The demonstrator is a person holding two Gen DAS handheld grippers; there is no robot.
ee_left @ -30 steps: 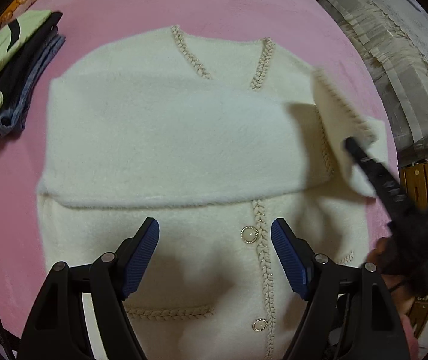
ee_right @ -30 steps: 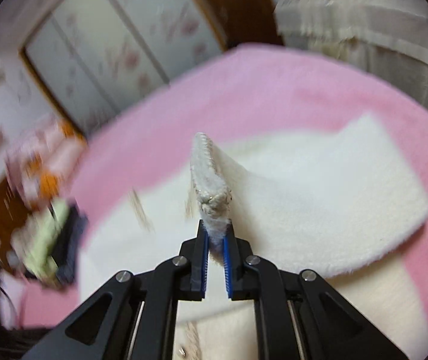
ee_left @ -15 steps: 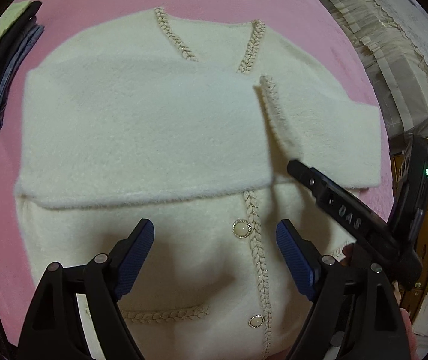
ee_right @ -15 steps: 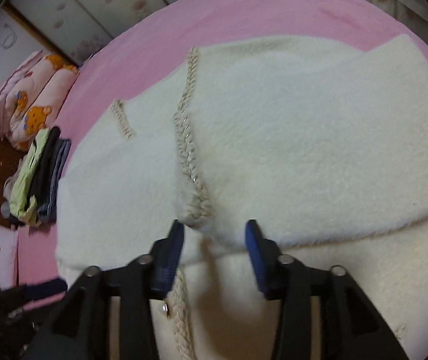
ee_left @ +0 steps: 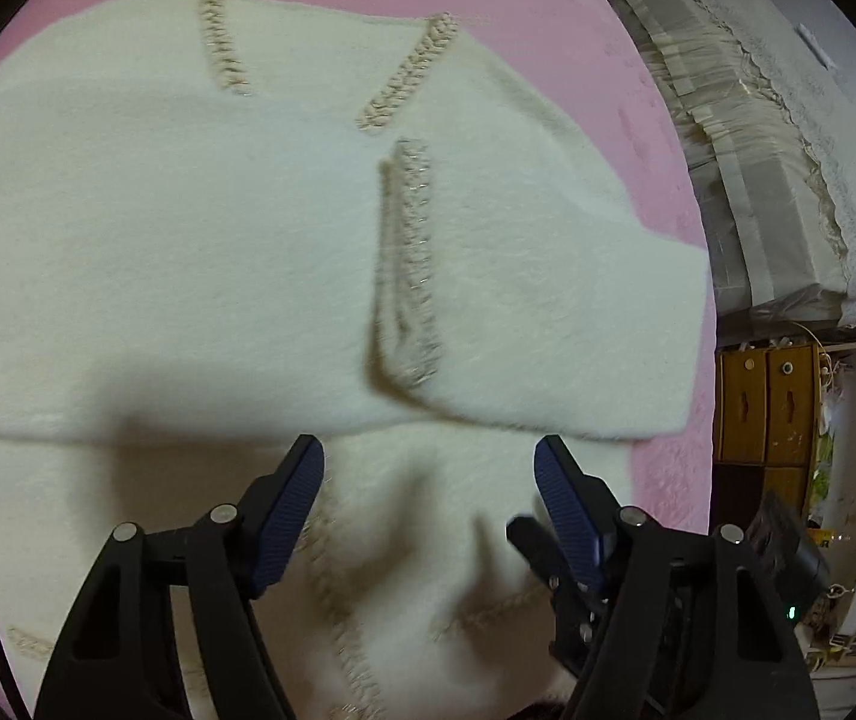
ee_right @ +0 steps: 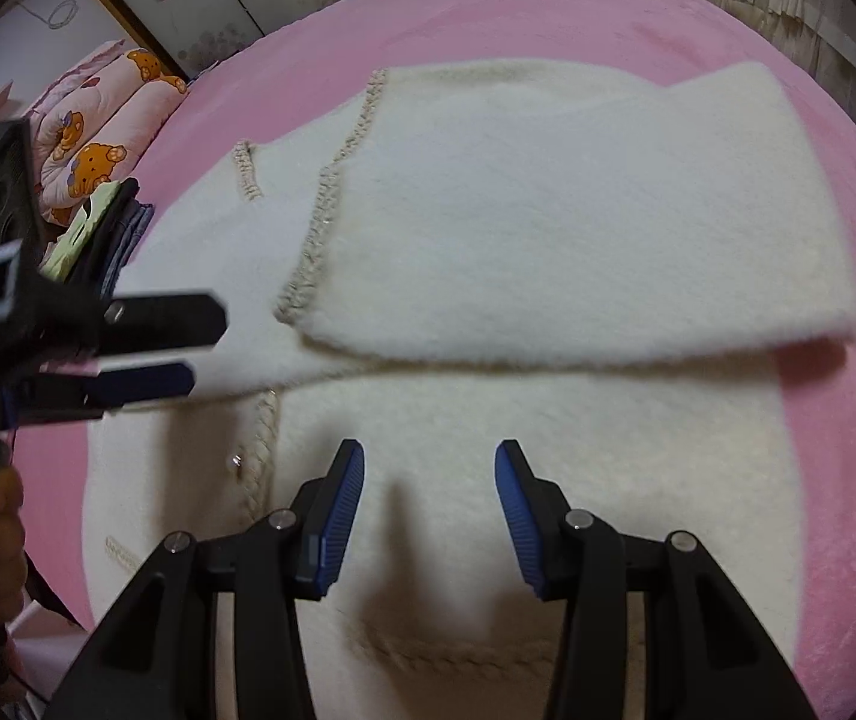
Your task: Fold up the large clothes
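Released since the earlier frame: your right hand-held gripper (ee_right: 429, 510) dropped the sleeve (ee_right: 577, 222) onto the cream cardigan (ee_left: 146, 252) and stands open, empty. Your left hand-held gripper (ee_left: 429, 504) is closing, nothing between its jaws. No legible writing.

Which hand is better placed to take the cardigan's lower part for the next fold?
Probably the right: the right gripper hangs open over the cardigan's lower body, while the left gripper, jaws closing on nothing, sits up by the folded sleeves.
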